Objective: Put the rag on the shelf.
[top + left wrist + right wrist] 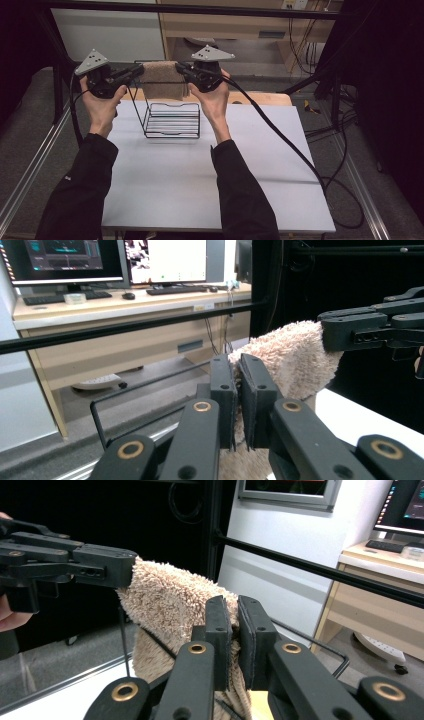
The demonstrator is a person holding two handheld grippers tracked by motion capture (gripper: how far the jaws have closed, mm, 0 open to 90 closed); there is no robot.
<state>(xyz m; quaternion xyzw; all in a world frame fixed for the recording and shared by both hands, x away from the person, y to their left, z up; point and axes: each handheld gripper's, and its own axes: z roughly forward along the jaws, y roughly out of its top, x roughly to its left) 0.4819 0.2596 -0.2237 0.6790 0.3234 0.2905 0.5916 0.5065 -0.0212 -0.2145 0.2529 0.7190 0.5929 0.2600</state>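
Towel (162,79), tan and fluffy, pinched at one end by the left gripper (136,71) and at the other by the right gripper (181,69), stretched above a black wire rack (172,121) on the white table (210,175)

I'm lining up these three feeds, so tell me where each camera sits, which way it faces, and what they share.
High view: above the person's side, looking forward and down at the white table; forearms and both hands show.
Left gripper view: rides the left gripper, looking along its jaws, shut on the towel, toward a desk with monitors.
Right gripper view: rides the right gripper, jaws shut on the towel, facing a dark frame.
Shared: the beige towel over the wire rack, and each gripper view catches the other gripper.
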